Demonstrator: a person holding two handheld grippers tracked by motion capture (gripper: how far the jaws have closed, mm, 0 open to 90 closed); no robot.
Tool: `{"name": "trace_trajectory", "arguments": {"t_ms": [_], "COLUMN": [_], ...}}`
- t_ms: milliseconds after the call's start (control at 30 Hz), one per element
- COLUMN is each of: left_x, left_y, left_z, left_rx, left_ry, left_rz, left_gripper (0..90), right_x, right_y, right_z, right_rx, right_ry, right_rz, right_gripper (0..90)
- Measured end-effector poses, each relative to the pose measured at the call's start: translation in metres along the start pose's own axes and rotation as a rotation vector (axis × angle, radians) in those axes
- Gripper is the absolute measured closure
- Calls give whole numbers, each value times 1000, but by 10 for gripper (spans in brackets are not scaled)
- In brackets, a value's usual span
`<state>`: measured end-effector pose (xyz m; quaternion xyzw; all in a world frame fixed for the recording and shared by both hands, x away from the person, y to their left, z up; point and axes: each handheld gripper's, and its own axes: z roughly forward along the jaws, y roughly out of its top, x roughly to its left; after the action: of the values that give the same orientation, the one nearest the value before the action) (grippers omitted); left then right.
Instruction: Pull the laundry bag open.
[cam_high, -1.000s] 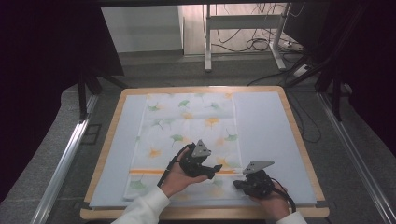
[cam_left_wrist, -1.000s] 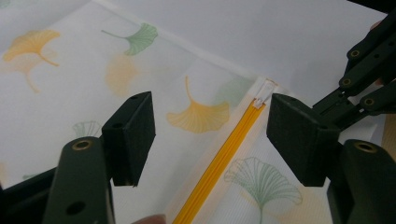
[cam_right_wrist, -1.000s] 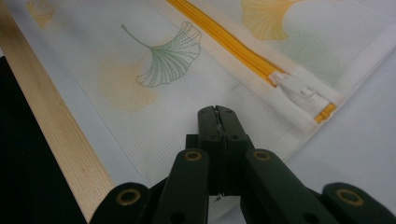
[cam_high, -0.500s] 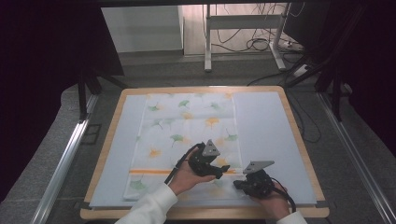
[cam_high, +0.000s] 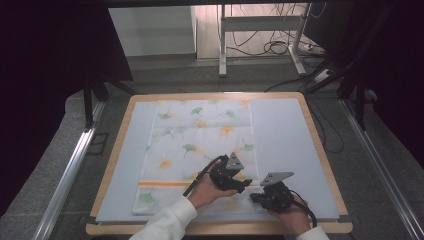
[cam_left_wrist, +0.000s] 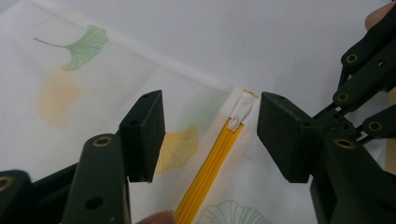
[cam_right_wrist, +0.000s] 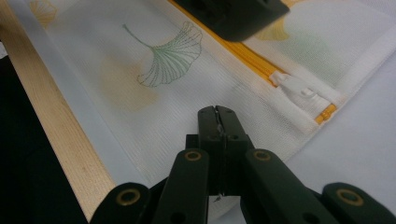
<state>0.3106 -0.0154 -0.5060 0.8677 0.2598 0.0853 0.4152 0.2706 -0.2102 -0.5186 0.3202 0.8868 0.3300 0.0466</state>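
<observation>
A white mesh bag (cam_high: 200, 145) printed with ginkgo leaves lies flat on the pale mat. An orange zipper (cam_left_wrist: 210, 168) crosses it near the front edge, and its white pull (cam_left_wrist: 243, 112) sits at the bag's right end. My left gripper (cam_left_wrist: 210, 135) is open and its jaws have just been closing. They stand on either side of the pull without touching it. My right gripper (cam_right_wrist: 217, 114) is shut at the bag's front right corner, with a thin sliver of fabric pinched between the jaws. The pull (cam_right_wrist: 294, 86) lies just beyond it. In the high view the left gripper (cam_high: 247, 185) is close beside the right gripper (cam_high: 255, 197).
The mat rests on a table with a wooden rim (cam_high: 320, 150), whose front edge (cam_right_wrist: 60, 135) runs close beside my right gripper. Bare mat (cam_high: 285, 135) stretches right of the bag. Metal rails (cam_high: 70, 170) and cables flank the table.
My left hand has slid to the right and slightly down across the bag, toward the right gripper. The right hand has stayed put.
</observation>
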Motion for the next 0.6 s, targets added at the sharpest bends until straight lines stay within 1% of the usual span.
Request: {"name": "trace_trajectory", "arguments": {"t_ms": [200,267,333,367,400,433,500,600], "left_x": [-3,-4,-4,-3,-5,-5,-6,-6], "left_y": [0,1,2,3,3,4,4,3], "left_z": [8,10,12,12,14,17,19,23], "left_rx": [10,6,9,22,9,19,20,40], "left_ry": [-10,-10,-10,-10,-14,-19,-21,-28], "left_rz": [5,-1,3,18,3,11,8,17], "left_gripper": [437,452,456,467,474,479,489,497], "right_x": [0,0,0,0,0,0,0,0], "right_y": [0,0,0,0,0,0,0,0], "right_z": [0,0,0,0,0,0,0,0], "right_rx": [-1,0,-1,0,1,1,1,1], "right_ry": [1,1,0,1,1,2,2,2], "right_rz": [5,4,4,5,7,7,8,8], "right_gripper": [892,892,892,892,892,892,892,893]}}
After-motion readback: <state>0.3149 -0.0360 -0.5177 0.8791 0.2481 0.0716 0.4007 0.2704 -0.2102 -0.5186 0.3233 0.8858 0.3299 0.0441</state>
